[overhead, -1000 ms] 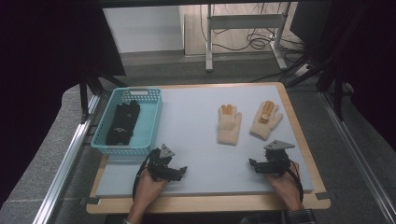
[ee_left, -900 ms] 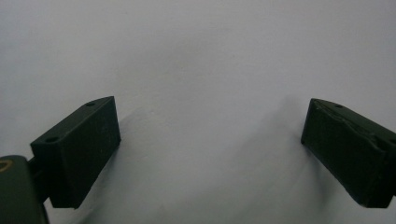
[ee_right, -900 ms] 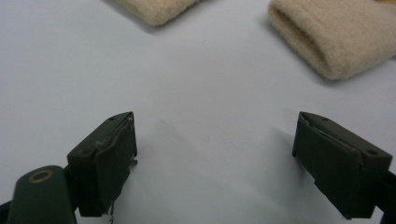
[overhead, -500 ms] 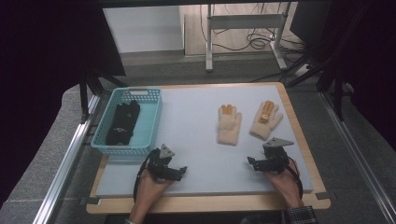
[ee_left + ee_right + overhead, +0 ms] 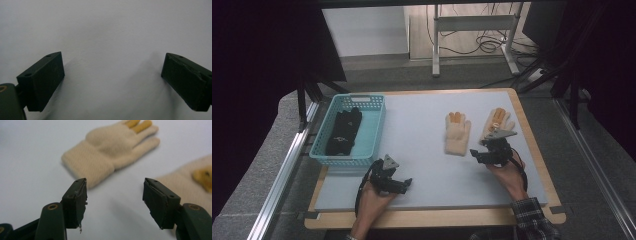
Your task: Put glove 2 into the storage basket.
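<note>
Two cream knit gloves with orange fingertips lie flat on the grey mat. One glove (image 5: pixel 458 132) (image 5: pixel 110 147) is mid-table, the other glove (image 5: pixel 497 121) (image 5: pixel 186 186) to its right. My right gripper (image 5: pixel 477 153) (image 5: pixel 115 197) hovers just short of the cuffs. It is open, its jaws have just been closing, and nothing is between them. Near the front edge my left gripper (image 5: pixel 404 184) (image 5: pixel 112 80) stays open over bare mat.
A teal plastic basket (image 5: pixel 339 159) at the left of the table holds a pair of black gloves (image 5: pixel 343 131). The grey mat (image 5: pixel 422 120) lies on a wooden tabletop with a raised rim. Metal rails run along both sides.
My right hand has moved forward and up to the cuffs of the cream gloves. The left hand has stayed put.
</note>
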Motion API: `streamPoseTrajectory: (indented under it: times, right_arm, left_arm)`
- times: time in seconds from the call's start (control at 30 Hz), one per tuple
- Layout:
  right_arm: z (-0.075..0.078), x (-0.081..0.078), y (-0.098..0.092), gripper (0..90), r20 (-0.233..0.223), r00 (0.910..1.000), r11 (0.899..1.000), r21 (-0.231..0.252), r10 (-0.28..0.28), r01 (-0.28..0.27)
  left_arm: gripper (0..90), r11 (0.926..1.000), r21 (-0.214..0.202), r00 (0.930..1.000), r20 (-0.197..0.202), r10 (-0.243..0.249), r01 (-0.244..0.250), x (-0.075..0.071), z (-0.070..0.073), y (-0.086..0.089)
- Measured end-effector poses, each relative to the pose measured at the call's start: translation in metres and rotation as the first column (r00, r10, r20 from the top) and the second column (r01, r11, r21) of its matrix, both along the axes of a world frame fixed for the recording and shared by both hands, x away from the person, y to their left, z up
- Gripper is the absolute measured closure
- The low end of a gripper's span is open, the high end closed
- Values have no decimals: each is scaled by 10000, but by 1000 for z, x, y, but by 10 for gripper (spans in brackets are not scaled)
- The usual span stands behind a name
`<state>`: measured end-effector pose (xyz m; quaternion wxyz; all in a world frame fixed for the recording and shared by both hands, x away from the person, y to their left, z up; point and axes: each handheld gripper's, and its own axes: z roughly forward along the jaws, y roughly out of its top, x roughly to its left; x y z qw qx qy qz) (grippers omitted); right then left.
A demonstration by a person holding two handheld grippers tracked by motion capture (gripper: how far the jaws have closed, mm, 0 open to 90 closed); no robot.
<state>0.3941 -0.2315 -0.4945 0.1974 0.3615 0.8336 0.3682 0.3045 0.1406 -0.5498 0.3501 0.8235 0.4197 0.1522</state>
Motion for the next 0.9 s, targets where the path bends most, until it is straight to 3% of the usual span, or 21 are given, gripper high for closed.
streamPoseTrajectory:
  times: [0.17,0.43,0.6,0.73,0.9]
  right_arm:
    - [4,17,11,344,175,9997,9998,-107,160,-158]
    - [4,53,33,280,90,9994,9993,115,344,-345]
    - [-2,65,45,266,-79,9988,9988,61,490,-489]
    - [-13,79,61,256,-216,9978,9976,-306,623,-629]
    - [-25,89,70,242,-383,9977,9975,-393,566,-581]
  left_arm:
    - [51,10000,-8,10000,11,-8,8,0,0,0]
    - [51,10000,48,10000,0,-51,51,0,0,0]
    - [51,10000,-23,10000,24,-5,5,0,0,0]
    - [51,10000,-22,10000,27,-7,7,0,0,0]
    - [51,10000,16,10000,21,-33,33,0,0,0]
